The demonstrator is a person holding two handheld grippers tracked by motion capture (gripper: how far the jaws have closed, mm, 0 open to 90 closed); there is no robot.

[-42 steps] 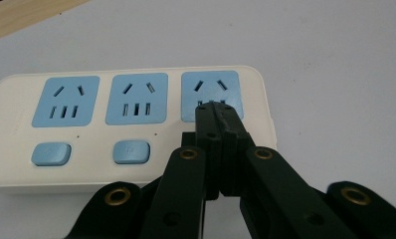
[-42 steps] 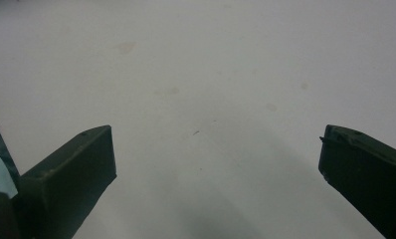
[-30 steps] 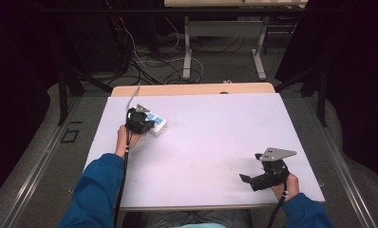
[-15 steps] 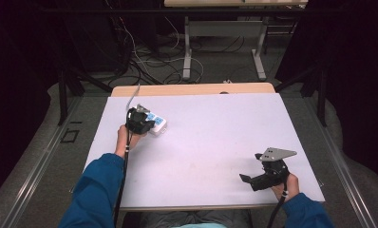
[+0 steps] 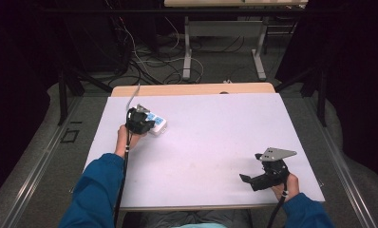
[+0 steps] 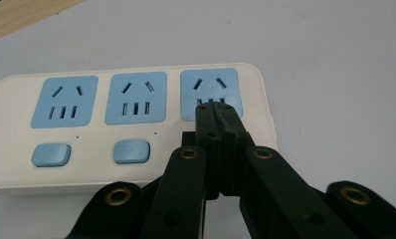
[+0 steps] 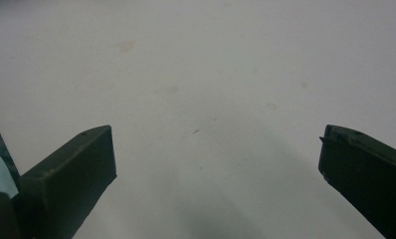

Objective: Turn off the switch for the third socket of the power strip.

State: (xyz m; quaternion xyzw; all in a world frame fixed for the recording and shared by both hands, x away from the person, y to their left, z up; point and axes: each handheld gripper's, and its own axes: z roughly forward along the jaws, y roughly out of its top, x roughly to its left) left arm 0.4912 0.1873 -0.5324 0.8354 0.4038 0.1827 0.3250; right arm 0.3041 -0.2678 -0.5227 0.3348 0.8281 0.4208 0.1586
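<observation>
- Power strip (image 6: 131, 124), white with three blue socket panels and two blue buttons, lies flat on the white bench (image 5: 215, 142) toward its far left corner, as seen in the high view.
- Bench top is a white sheet with a bare wooden strip (image 5: 192, 89) showing along its far edge.
- Person's blue sleeves (image 5: 94, 190) come in from the near edge, one hand on each tool.
- Left tongs (image 6: 217, 112) have their jaws pressed together, tips resting at the lower slots of the end socket (image 6: 211, 92) of the strip; whether anything sits between them cannot be told.
- Right tongs (image 7: 216, 154) are at the near right of the bench, well apart from the strip, jaws spread wide over bare white surface.
- Grey three-cornered plate (image 5: 276, 154) sits on top of the right tongs in the high view.
</observation>
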